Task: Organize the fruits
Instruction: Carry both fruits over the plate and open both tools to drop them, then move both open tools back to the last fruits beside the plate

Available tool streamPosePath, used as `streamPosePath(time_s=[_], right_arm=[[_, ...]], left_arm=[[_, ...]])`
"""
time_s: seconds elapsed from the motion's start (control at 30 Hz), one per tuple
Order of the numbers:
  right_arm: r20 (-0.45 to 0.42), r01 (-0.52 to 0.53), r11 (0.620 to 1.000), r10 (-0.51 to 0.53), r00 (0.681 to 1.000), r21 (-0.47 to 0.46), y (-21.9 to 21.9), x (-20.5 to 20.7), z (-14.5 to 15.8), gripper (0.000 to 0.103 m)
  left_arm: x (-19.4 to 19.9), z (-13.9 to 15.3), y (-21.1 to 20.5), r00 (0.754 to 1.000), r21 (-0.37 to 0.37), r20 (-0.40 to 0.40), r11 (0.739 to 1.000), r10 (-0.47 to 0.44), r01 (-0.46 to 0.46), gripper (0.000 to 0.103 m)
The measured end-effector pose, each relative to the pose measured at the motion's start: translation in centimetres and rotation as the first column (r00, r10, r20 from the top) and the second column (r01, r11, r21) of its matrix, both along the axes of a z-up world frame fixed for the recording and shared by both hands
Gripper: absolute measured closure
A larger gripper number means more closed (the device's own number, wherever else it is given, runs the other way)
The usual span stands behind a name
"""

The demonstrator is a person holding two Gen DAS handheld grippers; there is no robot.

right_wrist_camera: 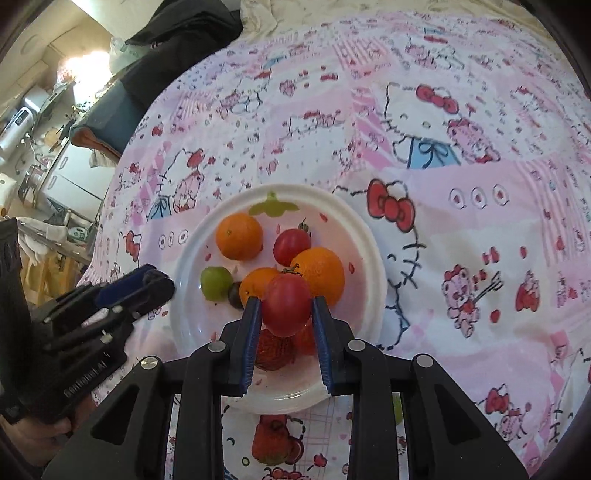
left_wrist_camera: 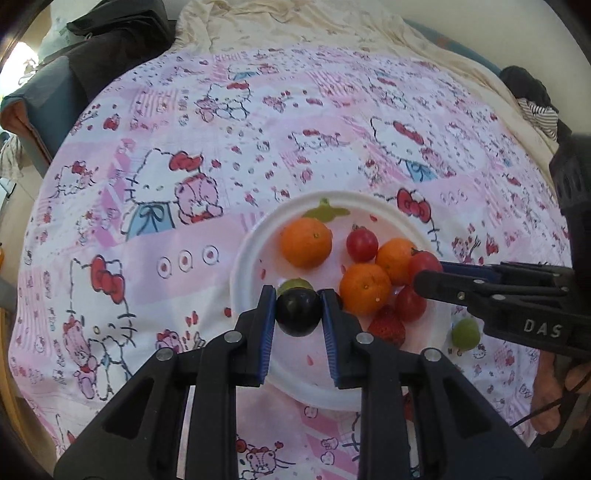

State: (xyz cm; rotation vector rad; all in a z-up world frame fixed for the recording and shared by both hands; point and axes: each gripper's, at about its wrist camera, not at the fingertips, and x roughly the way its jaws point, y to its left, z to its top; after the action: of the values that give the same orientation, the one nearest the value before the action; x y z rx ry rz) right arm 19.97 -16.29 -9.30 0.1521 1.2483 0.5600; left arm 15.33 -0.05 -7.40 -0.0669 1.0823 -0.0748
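Observation:
My left gripper (left_wrist_camera: 298, 298) is shut on a dark grape (left_wrist_camera: 298, 317), just above the near left part of a white plate (left_wrist_camera: 243, 258). Behind it lies a green grape (left_wrist_camera: 295, 283). On the plate are three oranges (left_wrist_camera: 306, 242), cherry tomatoes (left_wrist_camera: 362, 243) and a strawberry (left_wrist_camera: 387, 326). My right gripper (right_wrist_camera: 286, 301) is shut on a red cherry tomato (right_wrist_camera: 286, 312) over the plate (right_wrist_camera: 369, 240), above the strawberry (right_wrist_camera: 275, 352). A second dark grape (right_wrist_camera: 233, 295) rests beside a green grape (right_wrist_camera: 216, 282). The left gripper (right_wrist_camera: 160, 278) shows at the plate's left rim.
A pink cartoon-print cloth (left_wrist_camera: 184, 258) covers the bed. One green grape (left_wrist_camera: 465, 333) lies on the cloth, right of the plate. Dark clothes (left_wrist_camera: 118, 33) and a cream blanket (left_wrist_camera: 295, 26) lie at the far edge. A hand (left_wrist_camera: 554, 387) holds the right gripper (left_wrist_camera: 430, 271).

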Motion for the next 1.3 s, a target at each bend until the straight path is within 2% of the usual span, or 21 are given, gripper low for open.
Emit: streamPosePath(time_s=[0.13,0.47,0.5,0.53,0.6,0.67,0.7,0.73,0.8,1.03,1.3], right_arm=[[-0.019,-0.020,1.000,0.020,1.000,0.000,0.6,-0.1,-0.4,0.073],[-0.070,-0.004,1.000,0.003,0.998,-0.014,0.1,0.0,-1.4,0.071],[-0.073,-0.004,1.000,0.004,0.997,-0.009,0.2,0.0,-1.4,0.071],[-0.078,-0.003,1.000,0.003,0.997,0.004,0.1,0.0,-1.3,0.071],[-0.075,-0.002,1.000,0.003,0.997,0.013,0.0,0.0,-1.0,0.070],[-0.068,0.006,1.000,-0.004,0.998,0.023,-0.2,0.1,-0.6,0.069],[-0.064,0.017,0.999,-0.015,0.998,0.031,-0.4,0.1,-0.4,0.056],[-0.058,0.029,0.999,-0.027,0.998,0.038,-0.7,0.2,-0.2,0.034],[-0.028,0.045,0.997,-0.044,0.999,0.064,-1.2,0.1,0.6,0.027],[-0.018,0.093,0.990,-0.091,0.996,0.102,-2.6,0.4,1.7,0.027],[0.014,0.141,0.985,-0.143,0.990,0.102,-4.0,-0.6,3.0,0.027]], left_arm=[[0.1,-1.1,-0.3,1.000,0.000,-0.024,1.000,-0.007,0.007,0.081],[0.2,-1.3,-0.2,1.000,-0.018,-0.029,1.000,-0.001,0.000,0.080],[0.2,-1.3,-0.3,1.000,-0.009,-0.027,1.000,0.000,0.000,0.072],[0.2,-1.2,-0.3,1.000,-0.003,-0.024,1.000,0.000,0.000,0.060],[0.1,-1.0,-0.2,1.000,0.000,-0.013,1.000,0.008,-0.008,0.046],[0.0,-0.8,-0.1,1.000,-0.003,-0.006,1.000,0.018,-0.018,0.038],[0.0,-0.7,0.0,1.000,-0.007,-0.004,1.000,0.021,-0.021,0.035],[0.0,-0.7,0.1,1.000,-0.011,-0.003,1.000,0.025,-0.025,0.035],[-0.1,-0.5,0.3,0.999,-0.013,0.000,0.999,0.034,-0.034,0.035],[-0.5,-0.2,1.1,0.997,-0.006,0.017,0.997,0.071,-0.071,0.035],[-2.1,1.4,2.0,0.990,0.002,0.052,0.991,0.132,-0.132,0.035]])
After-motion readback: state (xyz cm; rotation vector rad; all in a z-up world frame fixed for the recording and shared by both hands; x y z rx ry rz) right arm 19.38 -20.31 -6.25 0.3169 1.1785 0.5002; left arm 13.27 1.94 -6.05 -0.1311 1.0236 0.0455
